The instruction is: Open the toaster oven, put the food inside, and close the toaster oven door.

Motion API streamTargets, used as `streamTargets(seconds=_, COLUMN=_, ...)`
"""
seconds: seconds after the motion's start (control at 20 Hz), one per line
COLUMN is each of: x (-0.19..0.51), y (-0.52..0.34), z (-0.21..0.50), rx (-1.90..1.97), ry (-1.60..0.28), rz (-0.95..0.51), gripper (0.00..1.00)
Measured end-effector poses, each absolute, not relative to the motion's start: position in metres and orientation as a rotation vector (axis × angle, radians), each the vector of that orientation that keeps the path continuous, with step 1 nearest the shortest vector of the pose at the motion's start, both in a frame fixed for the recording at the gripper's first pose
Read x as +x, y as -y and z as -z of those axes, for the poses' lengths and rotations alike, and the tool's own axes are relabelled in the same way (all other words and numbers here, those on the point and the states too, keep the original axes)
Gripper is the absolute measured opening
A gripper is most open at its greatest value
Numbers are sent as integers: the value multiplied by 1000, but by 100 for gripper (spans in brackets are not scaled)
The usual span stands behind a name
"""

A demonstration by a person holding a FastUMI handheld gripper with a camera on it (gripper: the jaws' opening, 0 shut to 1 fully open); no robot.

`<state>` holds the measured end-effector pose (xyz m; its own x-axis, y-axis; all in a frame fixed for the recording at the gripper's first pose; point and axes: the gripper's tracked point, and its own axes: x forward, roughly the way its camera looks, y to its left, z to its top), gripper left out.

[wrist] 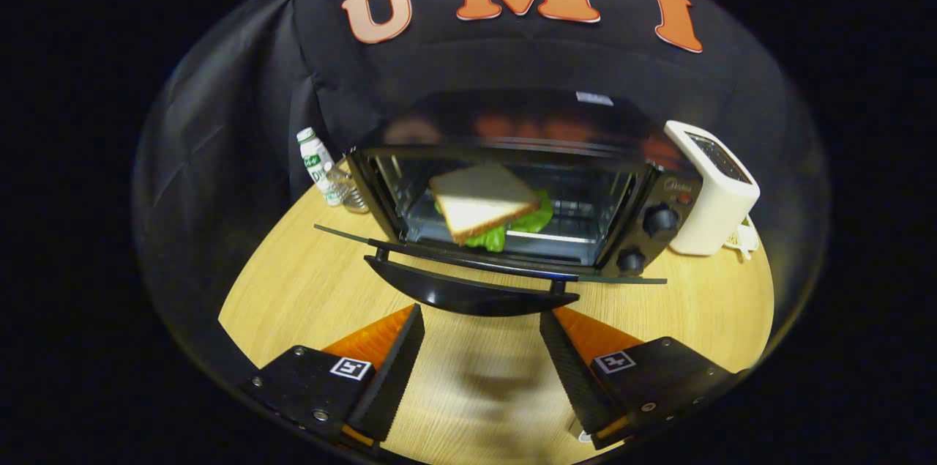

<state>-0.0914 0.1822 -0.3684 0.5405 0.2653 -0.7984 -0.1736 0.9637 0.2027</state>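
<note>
One bottle [316, 161] at far left, white with green print, upright on the table [307, 282], a clear ridged thing [350, 194] just beside it, too blurred to name; next, one oven [512, 187], dark body, door [483, 263] dropped flat toward the gripper, one curved handle [468, 295] along its front edge; one sandwich [487, 205] inside the oven on the rack, tilted, white bread slice on top with brown crust, green lettuce sticking out under it on the near and right sides; two knobs [655, 220] on the oven's right panel, one above the other; one white toaster [714, 190] just right of the oven, upright, near or touching its side, cannot tell which; some small white thing behind the toaster's base, unclear; gripper [483, 337] low over the table, two fingers spread wide apart, nothing between them but bare wood; door handle just ahead of the fingertips, not touched; one square marker tag on each finger block, two in all.
</note>
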Motion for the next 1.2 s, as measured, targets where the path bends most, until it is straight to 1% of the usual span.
streamTargets(seconds=0.1, x=-71, y=-177, z=356, rx=108, ry=-925, rz=-244, gripper=95)
streamTargets(seconds=0.3, x=-35, y=-159, z=308, rx=108, ry=-781, rz=-222, gripper=95)
streamTargets(seconds=0.5, x=-14, y=-143, z=239, rx=127, ry=-624, rz=-221, gripper=95)
streamTargets(seconds=0.7, x=6, y=-113, z=158, rx=121, ry=-435, rz=-213, gripper=97)
streamTargets(seconds=1.05, x=23, y=-36, z=35, rx=112, ry=-205, rz=-116, gripper=98)
streamTargets(seconds=1.2, x=26, y=-5, z=-4, rx=75, ry=-125, rz=-69, gripper=98)
